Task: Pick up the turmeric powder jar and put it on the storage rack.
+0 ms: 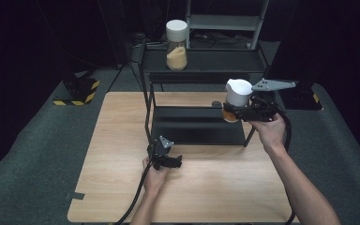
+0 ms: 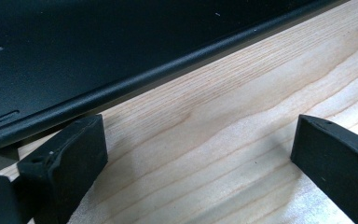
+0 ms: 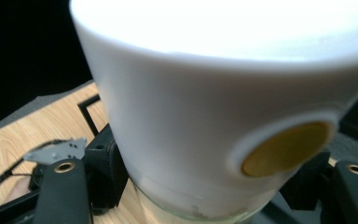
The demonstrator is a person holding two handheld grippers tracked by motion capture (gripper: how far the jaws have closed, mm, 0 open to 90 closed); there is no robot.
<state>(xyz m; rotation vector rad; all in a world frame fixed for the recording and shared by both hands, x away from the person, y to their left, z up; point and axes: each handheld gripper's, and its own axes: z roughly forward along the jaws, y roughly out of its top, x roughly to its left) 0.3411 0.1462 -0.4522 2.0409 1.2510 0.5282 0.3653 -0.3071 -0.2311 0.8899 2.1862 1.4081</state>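
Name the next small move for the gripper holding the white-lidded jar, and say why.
Probably lift the jar a little more and carry it over the rack's top shelf, toward the spot beside the other jar. The right gripper is shut on the jar just below its white lid, holding it in the air beside the black rack and lower than that shelf. The left gripper rests open on the table.

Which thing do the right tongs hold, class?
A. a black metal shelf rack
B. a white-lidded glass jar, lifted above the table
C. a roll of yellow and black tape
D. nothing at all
B: the right tongs are clamped on the white-lidded jar, which hangs clear of the wooden table beside the black rack.
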